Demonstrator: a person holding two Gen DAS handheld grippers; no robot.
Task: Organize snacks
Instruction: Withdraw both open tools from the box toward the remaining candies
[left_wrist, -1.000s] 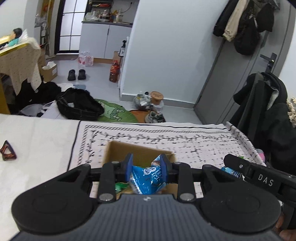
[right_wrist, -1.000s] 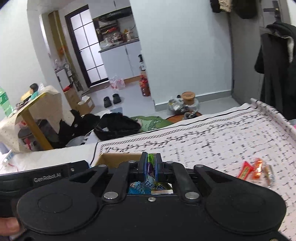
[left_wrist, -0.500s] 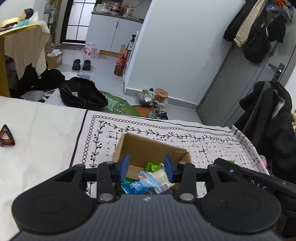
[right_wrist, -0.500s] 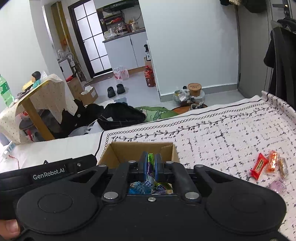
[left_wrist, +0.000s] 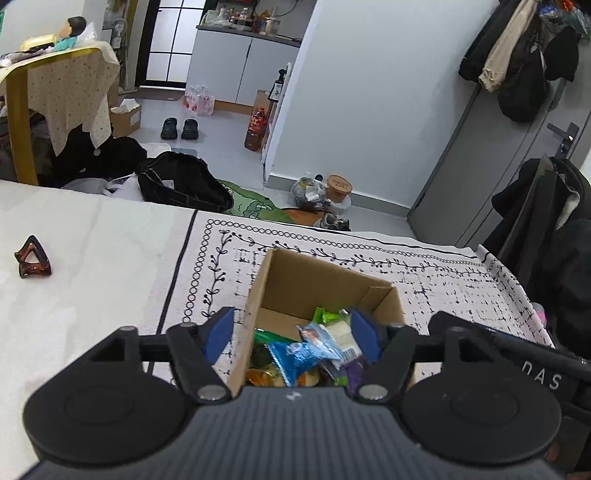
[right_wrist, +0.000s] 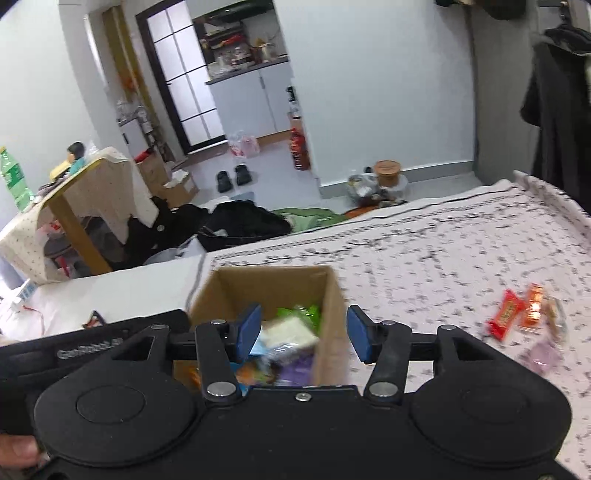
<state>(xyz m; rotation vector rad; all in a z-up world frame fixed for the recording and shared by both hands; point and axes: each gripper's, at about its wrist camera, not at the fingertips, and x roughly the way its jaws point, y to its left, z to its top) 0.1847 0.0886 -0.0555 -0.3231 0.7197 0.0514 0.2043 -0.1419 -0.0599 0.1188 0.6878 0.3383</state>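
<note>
An open cardboard box (left_wrist: 317, 284) stands on the patterned cloth and holds several snack packets, with a blue packet (left_wrist: 301, 350) on top. My left gripper (left_wrist: 291, 334) is open and empty just above the box. The box also shows in the right wrist view (right_wrist: 269, 284). My right gripper (right_wrist: 303, 334) is open above its right wall, with a white packet (right_wrist: 288, 332) lying in the box below. Loose snacks lie on the cloth to the right: a red bar (right_wrist: 504, 314), an orange packet (right_wrist: 533, 306) and a pale purple one (right_wrist: 541, 356).
A brown hair claw (left_wrist: 31, 258) lies on the bare white tabletop at the left. The patterned cloth (left_wrist: 424, 273) covers the table's right part up to its far edge. The other gripper's black body (left_wrist: 535, 365) is close on the right.
My left gripper let go of the blue packet, which now lies in the box, and opened wider. My right gripper opened and released the green packet into the box.
</note>
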